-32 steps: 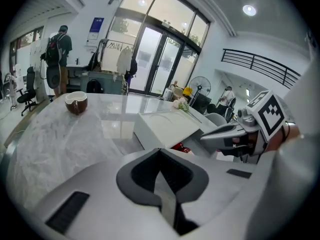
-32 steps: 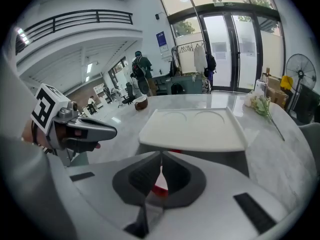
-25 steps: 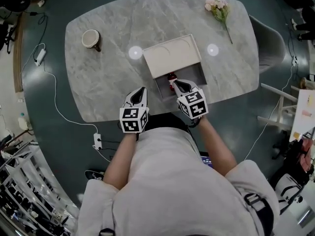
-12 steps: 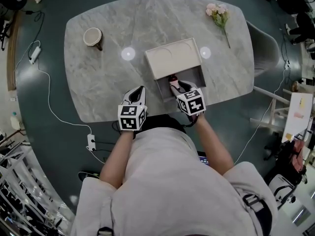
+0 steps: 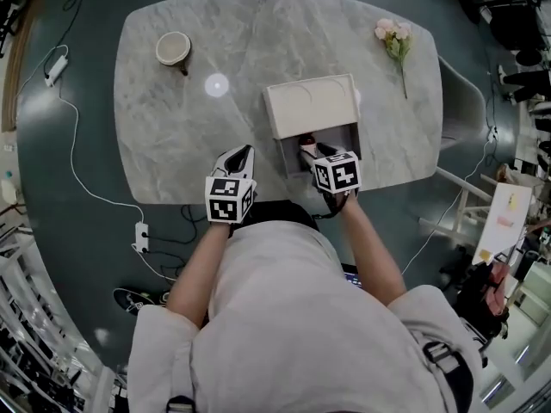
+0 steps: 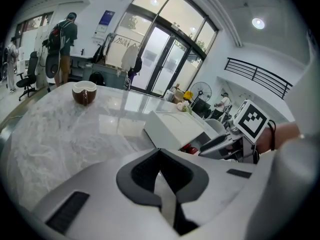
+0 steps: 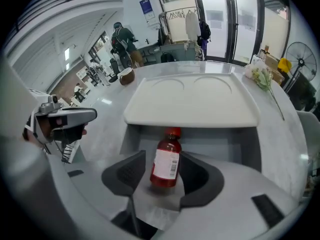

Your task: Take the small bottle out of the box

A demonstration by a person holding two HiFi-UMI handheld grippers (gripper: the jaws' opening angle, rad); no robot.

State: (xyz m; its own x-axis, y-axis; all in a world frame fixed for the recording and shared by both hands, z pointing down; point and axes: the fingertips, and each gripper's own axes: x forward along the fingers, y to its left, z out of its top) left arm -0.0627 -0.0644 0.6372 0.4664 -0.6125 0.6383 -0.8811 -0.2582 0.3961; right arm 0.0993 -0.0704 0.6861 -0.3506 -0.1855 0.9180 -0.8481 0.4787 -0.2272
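Red-brown and cylindrical, the small bottle (image 7: pixel 166 159) with its white label and red cap sits in the open end of the smooth white box (image 5: pixel 312 106) on the grey marbled table (image 5: pixel 189 119). The right tool (image 7: pixel 164 175) has just spread its jaws, which flank the bottle without pressing. The left tool (image 6: pixel 160 171), pads pressed together, is beside the box.

Left gripper (image 5: pixel 244 153) points forward and down, jaws together. Right gripper (image 5: pixel 310 150) tilts steeply down; its jaws have just been opening, bottle (image 7: pixel 165 165) loose between them.
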